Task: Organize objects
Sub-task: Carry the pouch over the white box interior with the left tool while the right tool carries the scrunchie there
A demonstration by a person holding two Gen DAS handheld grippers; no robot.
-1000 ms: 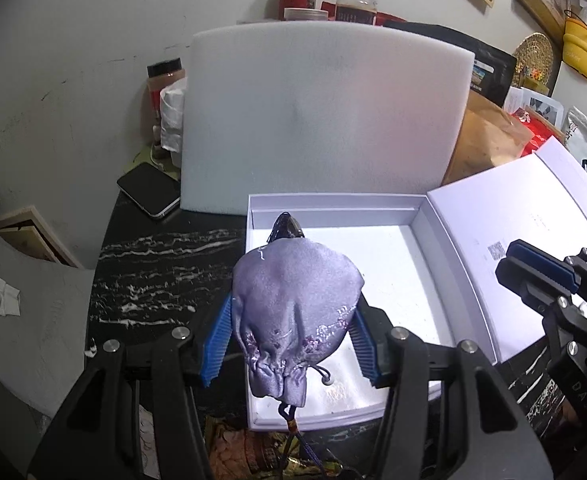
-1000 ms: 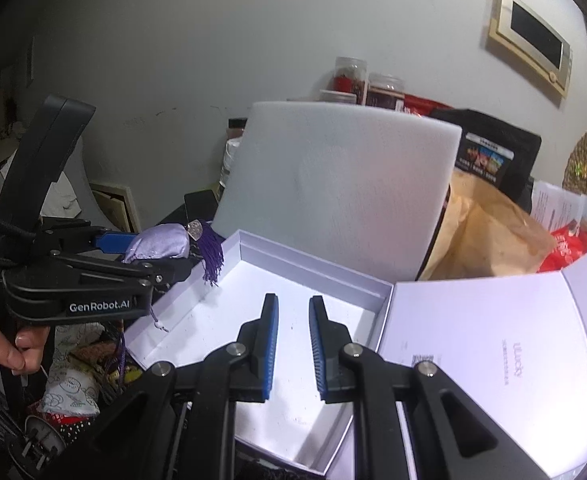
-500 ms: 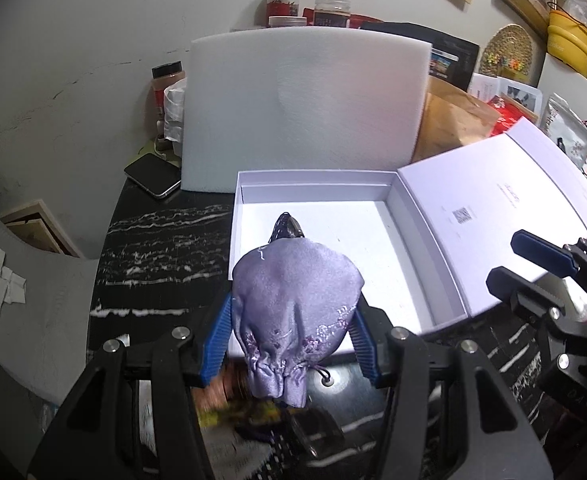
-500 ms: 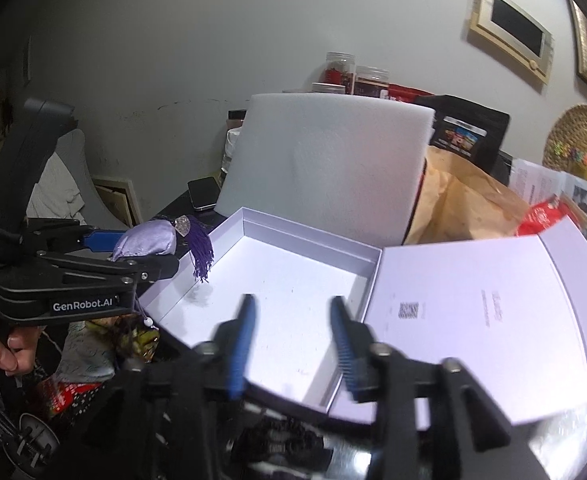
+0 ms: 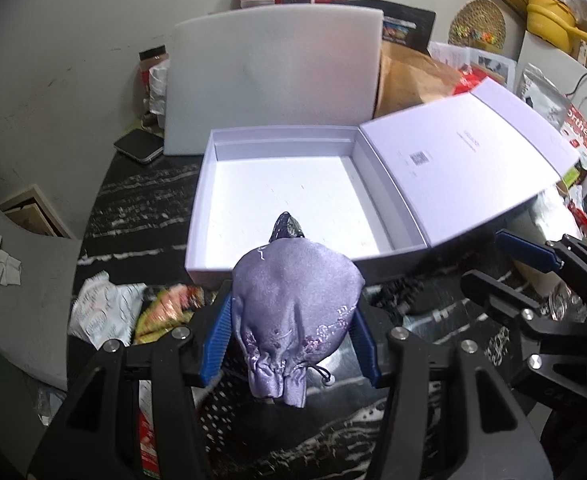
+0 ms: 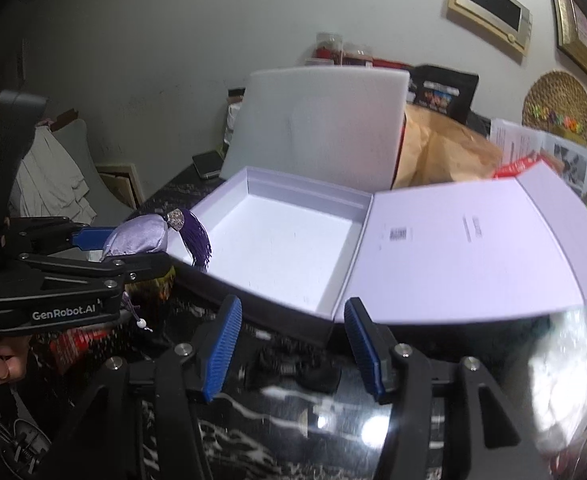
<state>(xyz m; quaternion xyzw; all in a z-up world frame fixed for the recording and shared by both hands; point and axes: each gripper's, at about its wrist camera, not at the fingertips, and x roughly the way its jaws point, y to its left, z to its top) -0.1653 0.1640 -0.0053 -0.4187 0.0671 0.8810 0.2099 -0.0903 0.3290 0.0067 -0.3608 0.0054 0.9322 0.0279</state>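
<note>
My left gripper (image 5: pixel 291 336) is shut on a lilac satin drawstring pouch (image 5: pixel 293 304) with a purple tassel, held in the air just in front of the near rim of an open white box (image 5: pixel 285 188). From the right wrist view the pouch (image 6: pixel 139 236) and its tassel (image 6: pixel 195 236) hang beside the box's left near corner (image 6: pixel 285 240). My right gripper (image 6: pixel 291 352) is open and empty, low over the black marble table in front of the box; a black object (image 6: pixel 293 368) lies between its fingers. The box's lid (image 6: pixel 473 248) lies open to the right.
A white foam board (image 5: pixel 273 76) stands behind the box. A phone (image 5: pixel 138 146) lies at the back left. Snack packets (image 5: pixel 133 312) lie left of the pouch. A brown paper bag (image 6: pixel 441 152), jars and packages crowd the back right.
Both grippers have pulled back from the box toward me; the box now lies farther ahead. My right gripper has opened wide. The pouch stays held in my left gripper.
</note>
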